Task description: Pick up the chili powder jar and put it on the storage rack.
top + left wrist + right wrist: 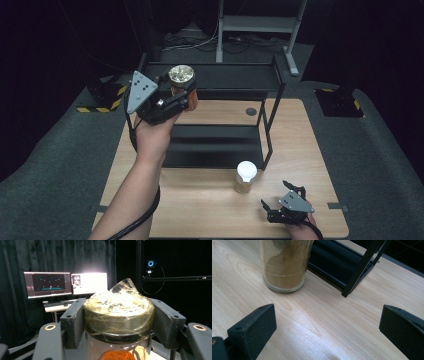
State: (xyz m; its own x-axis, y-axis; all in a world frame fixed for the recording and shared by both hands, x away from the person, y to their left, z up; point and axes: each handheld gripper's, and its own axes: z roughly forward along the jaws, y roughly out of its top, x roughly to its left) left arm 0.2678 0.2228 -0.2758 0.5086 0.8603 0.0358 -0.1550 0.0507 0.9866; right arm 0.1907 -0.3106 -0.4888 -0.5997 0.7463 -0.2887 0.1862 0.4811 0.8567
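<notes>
Two jars shared a pale wood-grain table (210,210). Nearest, at five o'clock, the right gripper (282,200) rested with jaws spread wide and empty. Just beyond stood a round glass jar (245,177), white-lidded, holding tan powder. Farthest, at eleven o'clock above the black metal rack (225,135), the left gripper (182,92) clamped a film-wrapped jar (118,315) of orange grains.

Glass jar (285,265) top beyond frame edge

Wooden table (210,210) carries 1 white-lidded jar (245,177) (upright) beside black rack (215,145).
</notes>
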